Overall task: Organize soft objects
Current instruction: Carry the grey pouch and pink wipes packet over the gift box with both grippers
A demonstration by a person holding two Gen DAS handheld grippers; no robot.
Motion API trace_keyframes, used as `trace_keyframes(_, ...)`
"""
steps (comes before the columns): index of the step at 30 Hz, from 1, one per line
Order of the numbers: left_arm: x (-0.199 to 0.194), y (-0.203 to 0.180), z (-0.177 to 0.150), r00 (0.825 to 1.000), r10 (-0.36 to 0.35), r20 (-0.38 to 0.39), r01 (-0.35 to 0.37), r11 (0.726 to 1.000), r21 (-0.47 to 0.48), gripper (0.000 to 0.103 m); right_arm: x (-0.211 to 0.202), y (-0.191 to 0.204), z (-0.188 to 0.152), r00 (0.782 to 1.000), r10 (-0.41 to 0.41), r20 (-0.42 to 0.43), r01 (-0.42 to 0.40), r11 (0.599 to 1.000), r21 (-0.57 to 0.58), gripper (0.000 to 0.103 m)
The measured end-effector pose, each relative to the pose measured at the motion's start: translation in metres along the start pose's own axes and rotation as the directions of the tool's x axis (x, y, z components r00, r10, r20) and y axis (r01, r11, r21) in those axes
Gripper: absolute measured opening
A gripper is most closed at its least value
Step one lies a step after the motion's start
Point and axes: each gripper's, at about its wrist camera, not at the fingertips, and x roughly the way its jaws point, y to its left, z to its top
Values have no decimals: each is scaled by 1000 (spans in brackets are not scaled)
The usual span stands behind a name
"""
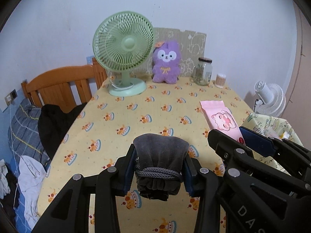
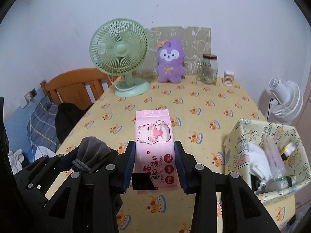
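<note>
A grey drawstring pouch [image 1: 161, 161] sits clamped in the left tongs [image 1: 158, 171], a pink wipes pack [image 2: 154, 155] gripped by the right tongs [image 2: 155, 164], both above the desk [image 1: 136, 116], left of the patterned basket [image 2: 233, 145].

A grey velvet drawstring pouch [image 1: 161, 155] and a pink rectangular wet-wipes pack [image 2: 154, 151], each lifted off the worktop between fingers.

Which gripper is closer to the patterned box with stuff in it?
Right. The right gripper is next to the patterned fabric box; the left gripper is further away, beyond the right one.
</note>
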Motion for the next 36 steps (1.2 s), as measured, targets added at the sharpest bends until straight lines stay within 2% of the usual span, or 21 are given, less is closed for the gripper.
trace_keyframes(15,-31,-22,14,996,6,84,-8,1000,22,43,-44,-14,9,996,2,91,-1,1000,-2,42)
trace_keyframes(36,-40,-86,30,989,-31,146,21,997,70,43,-73,-75,18,985,-43,168,35,998,49,43)
